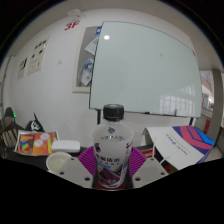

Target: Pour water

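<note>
A clear plastic water bottle (112, 140) with a black cap and a pink-and-white label stands upright between my fingers. My gripper (112, 168) is shut on the bottle, with the purple pads (88, 160) pressing on its lower body from both sides. The bottle is held above the table, in front of the whiteboard. Its bottom is hidden by the gripper body.
A large whiteboard (140, 68) hangs on the wall ahead. Beyond the left finger lie a white bowl (60, 160), a white tub (66, 146) and a colourful picture (32, 142). Beyond the right finger lie papers and a colourful booklet (190, 142).
</note>
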`<state>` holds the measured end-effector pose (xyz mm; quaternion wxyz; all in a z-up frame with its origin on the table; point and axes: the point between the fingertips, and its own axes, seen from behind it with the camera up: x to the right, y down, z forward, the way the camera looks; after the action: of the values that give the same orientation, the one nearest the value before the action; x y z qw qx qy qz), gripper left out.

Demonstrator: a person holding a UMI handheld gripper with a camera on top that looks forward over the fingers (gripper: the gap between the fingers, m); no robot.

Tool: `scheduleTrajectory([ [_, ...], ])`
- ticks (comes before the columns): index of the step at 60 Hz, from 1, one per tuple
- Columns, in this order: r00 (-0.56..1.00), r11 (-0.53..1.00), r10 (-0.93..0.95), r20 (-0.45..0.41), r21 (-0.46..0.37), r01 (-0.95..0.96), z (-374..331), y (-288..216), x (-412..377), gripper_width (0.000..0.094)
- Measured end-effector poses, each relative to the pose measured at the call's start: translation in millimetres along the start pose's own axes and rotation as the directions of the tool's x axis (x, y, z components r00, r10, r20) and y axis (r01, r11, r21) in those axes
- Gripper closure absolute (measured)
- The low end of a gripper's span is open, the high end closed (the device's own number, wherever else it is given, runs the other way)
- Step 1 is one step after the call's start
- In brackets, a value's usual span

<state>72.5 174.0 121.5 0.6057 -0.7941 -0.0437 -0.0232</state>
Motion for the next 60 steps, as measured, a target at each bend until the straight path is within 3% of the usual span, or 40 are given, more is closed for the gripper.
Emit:
scheduleTrajectory([
  [9, 1.000, 0.998, -0.013, 0.013, -0.067, 0.013, 8, 51, -6, 0.0544],
  [10, 1.000, 0.999, -0.009, 0.007, -0.031, 0.009, 8, 45, -5, 0.0557],
  [17, 1.000, 0.999, 0.026, -0.013, -0.026, -0.027, 6, 48, -1, 0.0527],
  [24, 0.999, 0.998, 0.038, -0.019, -0.044, -0.038, 4, 49, 2, 0.0374],
  [29, 0.999, 0.992, 0.040, -0.033, -0.119, -0.043, -1, 61, 5, 0.0075],
  [32, 0.997, 0.989, 0.059, -0.045, -0.131, -0.065, -6, 62, 6, 0.0122],
  [35, 0.997, 0.987, 0.062, -0.056, -0.145, -0.070, -12, 61, 9, 0.0082],
  [43, 0.995, 0.987, 0.018, -0.098, -0.158, -0.034, -52, 51, 17, 0.0086],
  [60, 0.992, 0.984, -0.004, -0.125, -0.177, -0.018, -214, 23, -16, 0.0093],
])
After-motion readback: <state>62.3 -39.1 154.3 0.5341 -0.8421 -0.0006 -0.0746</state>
